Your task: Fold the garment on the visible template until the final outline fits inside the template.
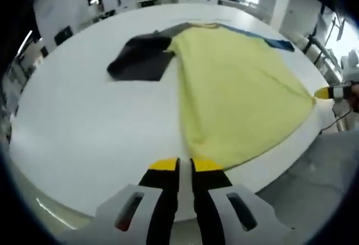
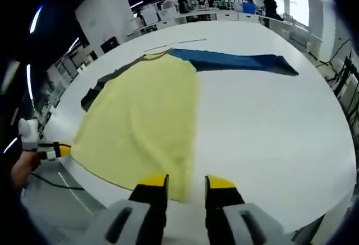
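A yellow garment [image 1: 235,93] with dark sleeves lies flat on the white table [image 1: 84,127]. One sleeve [image 1: 140,60] is dark grey and bunched; the other sleeve [image 2: 235,61] is blue and stretched out. My left gripper [image 1: 186,165] sits at the near hem corner, its jaws almost together on the cloth edge. From the side, the left gripper [image 2: 56,151] shows at a hem corner drawn to a point. My right gripper [image 2: 186,182] is open, with the other hem corner [image 2: 178,192] lying between its jaws. The right gripper [image 1: 328,93] also appears at the far right corner.
The table edge [image 2: 101,183] runs just under both grippers, with grey floor and a cable [image 2: 50,180] beyond it. A hand [image 2: 25,166] holds the left gripper. Desks and people [image 2: 179,1] stand far behind the table. A thin line [image 2: 168,46] crosses the tabletop past the collar.
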